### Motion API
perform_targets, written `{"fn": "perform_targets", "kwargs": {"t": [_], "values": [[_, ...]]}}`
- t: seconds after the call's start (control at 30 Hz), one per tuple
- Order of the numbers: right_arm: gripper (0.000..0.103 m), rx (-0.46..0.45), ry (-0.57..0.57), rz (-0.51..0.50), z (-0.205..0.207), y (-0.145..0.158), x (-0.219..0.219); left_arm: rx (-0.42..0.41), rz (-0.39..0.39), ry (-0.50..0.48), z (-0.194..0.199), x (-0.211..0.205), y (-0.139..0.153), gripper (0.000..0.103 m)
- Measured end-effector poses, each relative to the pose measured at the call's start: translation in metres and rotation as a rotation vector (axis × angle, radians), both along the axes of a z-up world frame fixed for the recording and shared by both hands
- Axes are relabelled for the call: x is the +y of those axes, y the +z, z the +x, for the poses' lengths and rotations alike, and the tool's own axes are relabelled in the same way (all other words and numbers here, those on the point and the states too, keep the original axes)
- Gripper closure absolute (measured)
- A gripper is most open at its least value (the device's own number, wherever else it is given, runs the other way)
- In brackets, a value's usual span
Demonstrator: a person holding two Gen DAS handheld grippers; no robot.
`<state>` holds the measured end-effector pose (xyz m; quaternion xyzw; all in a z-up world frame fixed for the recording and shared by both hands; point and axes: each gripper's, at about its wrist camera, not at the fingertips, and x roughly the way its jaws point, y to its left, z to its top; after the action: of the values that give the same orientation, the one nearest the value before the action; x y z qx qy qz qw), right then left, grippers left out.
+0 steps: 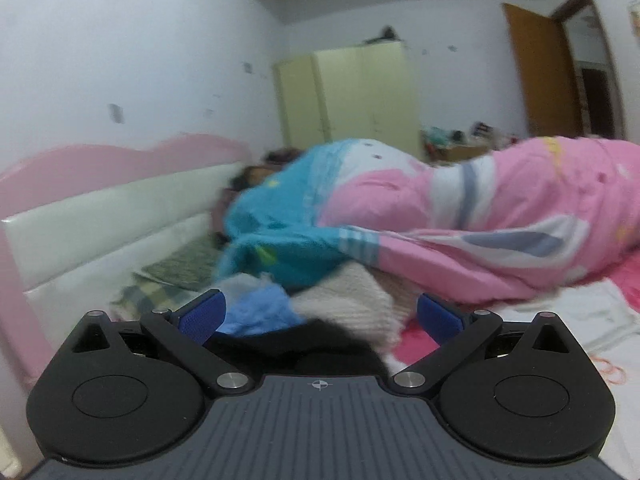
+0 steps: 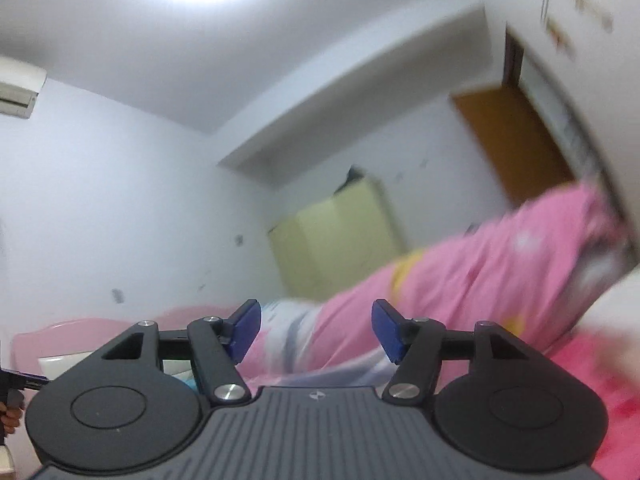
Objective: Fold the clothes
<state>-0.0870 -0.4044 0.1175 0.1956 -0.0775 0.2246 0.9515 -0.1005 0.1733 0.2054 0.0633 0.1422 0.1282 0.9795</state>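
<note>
A heap of clothes lies on the bed in the left wrist view: a black garment nearest, a cream knit behind it and a light blue piece to its left. My left gripper hovers open just above the black garment, its blue pads wide apart and gripping nothing. My right gripper is open too, tilted upward toward the wall, with only the pink quilt behind its blue pads. Both views are blurred.
A big pink, blue and white quilt is bunched across the bed behind the clothes. A pink and white headboard runs along the left. A pale green wardrobe and a brown door stand at the back. White cloth lies on the right.
</note>
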Motion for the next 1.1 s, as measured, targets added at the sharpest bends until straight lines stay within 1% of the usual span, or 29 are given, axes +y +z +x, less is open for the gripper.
{"fn": "perform_targets", "kwargs": {"t": [0.17,0.23,0.27,0.3,0.37,0.4,0.43,0.53,0.6,0.63,0.7,0.73,0.77,0.8,0.83,0.9,0.93,0.97,1.1], "values": [[0.031,0.134,-0.153,-0.163,-0.041,0.028,-0.005,0.153,-0.142,-0.205,0.039,-0.035,-0.066,0.0],[0.024,0.188,-0.214,-0.228,-0.057,0.039,-0.008,0.225,-0.203,-0.271,0.059,-0.063,-0.106,0.0],[0.024,0.22,-0.24,-0.26,-0.063,0.043,-0.007,0.262,-0.233,-0.304,0.068,-0.077,-0.127,0.0],[0.024,0.297,-0.225,-0.292,-0.053,0.03,0.004,0.298,-0.264,-0.337,0.078,-0.091,-0.147,0.0],[0.024,0.429,-0.212,-0.359,-0.027,-0.004,0.031,0.333,-0.277,-0.372,0.095,-0.121,-0.179,0.0],[0.024,0.495,-0.206,-0.398,-0.013,-0.023,0.046,0.338,-0.273,-0.379,0.101,-0.137,-0.193,0.0],[0.024,0.55,-0.193,-0.437,0.001,-0.042,0.062,0.327,-0.252,-0.377,0.109,-0.153,-0.204,0.0],[0.024,0.605,-0.119,-0.513,0.037,-0.085,0.104,0.297,-0.178,-0.331,0.127,-0.185,-0.226,0.0],[0.024,0.641,-0.075,-0.562,0.062,-0.112,0.13,0.275,-0.167,-0.329,0.134,-0.191,-0.239,0.0],[0.024,0.647,-0.097,-0.567,0.072,-0.117,0.137,0.299,-0.157,-0.331,0.139,-0.194,-0.245,0.0],[0.024,0.67,-0.122,-0.548,0.094,-0.13,0.143,0.371,-0.163,-0.321,0.143,-0.196,-0.257,0.0],[0.022,0.699,-0.115,-0.535,0.103,-0.14,0.144,0.355,-0.188,-0.327,0.143,-0.191,-0.256,0.0],[0.021,0.735,-0.091,-0.527,0.11,-0.15,0.146,0.356,-0.203,-0.329,0.143,-0.189,-0.256,0.0],[0.016,0.769,-0.075,-0.528,0.114,-0.162,0.147,0.358,-0.218,-0.331,0.143,-0.186,-0.256,0.0],[0.009,0.795,-0.062,-0.533,0.117,-0.173,0.148,0.353,-0.217,-0.332,0.143,-0.186,-0.256,0.0],[0.0,0.723,-0.074,-0.607,0.102,-0.183,0.16,0.349,-0.201,-0.328,0.142,-0.188,-0.257,0.0],[0.0,0.714,-0.09,-0.631,0.1,-0.184,0.164,0.346,-0.195,-0.326,0.144,-0.19,-0.258,0.0],[0.0,0.714,-0.097,-0.635,0.101,-0.184,0.166,0.341,-0.196,-0.325,0.142,-0.19,-0.259,0.0],[0.0,0.723,-0.079,-0.597,0.108,-0.186,0.16,0.336,-0.19,-0.322,0.14,-0.194,-0.261,0.0]]}}
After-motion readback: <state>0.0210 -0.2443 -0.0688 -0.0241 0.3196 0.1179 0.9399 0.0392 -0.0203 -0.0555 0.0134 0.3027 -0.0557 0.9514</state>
